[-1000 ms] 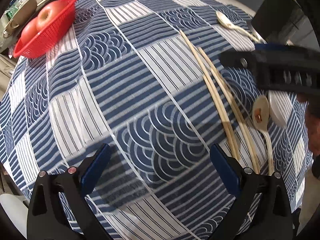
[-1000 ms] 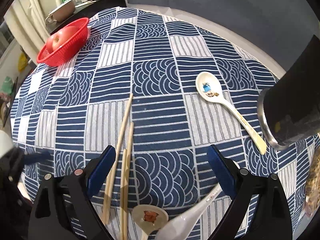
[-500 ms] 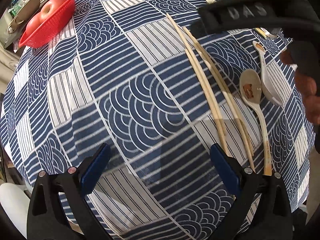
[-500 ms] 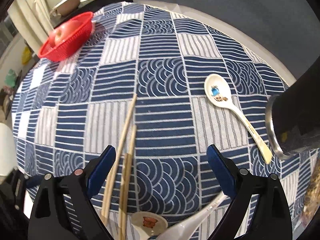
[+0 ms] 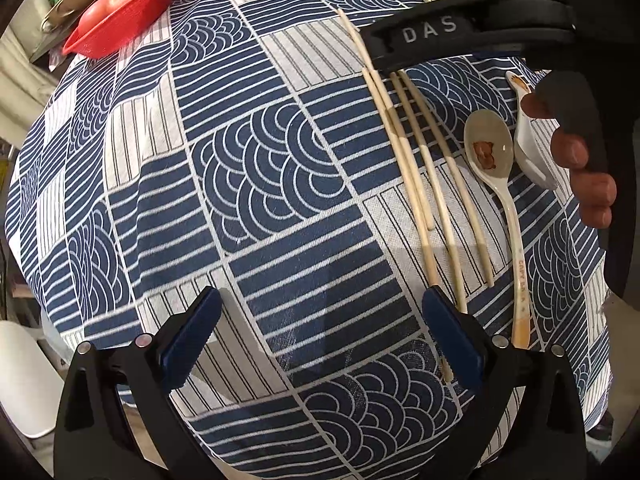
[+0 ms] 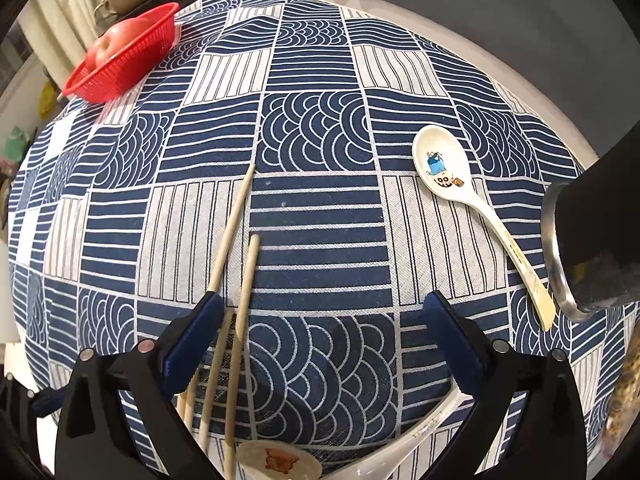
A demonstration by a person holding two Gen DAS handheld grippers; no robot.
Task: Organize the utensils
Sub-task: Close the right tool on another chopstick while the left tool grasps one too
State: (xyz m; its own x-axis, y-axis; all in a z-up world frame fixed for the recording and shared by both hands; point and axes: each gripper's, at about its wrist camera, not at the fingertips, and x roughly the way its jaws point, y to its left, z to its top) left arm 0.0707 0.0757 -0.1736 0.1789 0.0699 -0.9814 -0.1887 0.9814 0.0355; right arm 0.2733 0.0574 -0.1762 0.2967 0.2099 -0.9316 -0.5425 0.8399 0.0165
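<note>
Left wrist view
Left gripper (image 5: 320,336): jaws spread wide, nothing between them, hanging above the tablecloth (image 5: 248,168); the right finger's tip sits over the near ends of the chopsticks.
Chopsticks (image 5: 424,184): four sticks side by side at two o'clock, running away from the camera, apparently gathered as one group.
Spoons: a cream spoon (image 5: 500,200) just right of the chopsticks at three o'clock, a white spoon (image 5: 532,148) touching its bowl.
Hand (image 5: 580,160): at three o'clock, wrapped round the other gripper's handle.

Right wrist view
Right gripper (image 6: 320,340): jaws have just been opening, now wide and empty, likely readying a pick.
Third spoon (image 6: 460,196): alone at two o'clock, well apart from the grouped utensils, so probably next.
Black cup (image 6: 592,240): at three o'clock, maybe the holder.
Red basket (image 6: 120,60): at ten o'clock, holding an apple.
</note>
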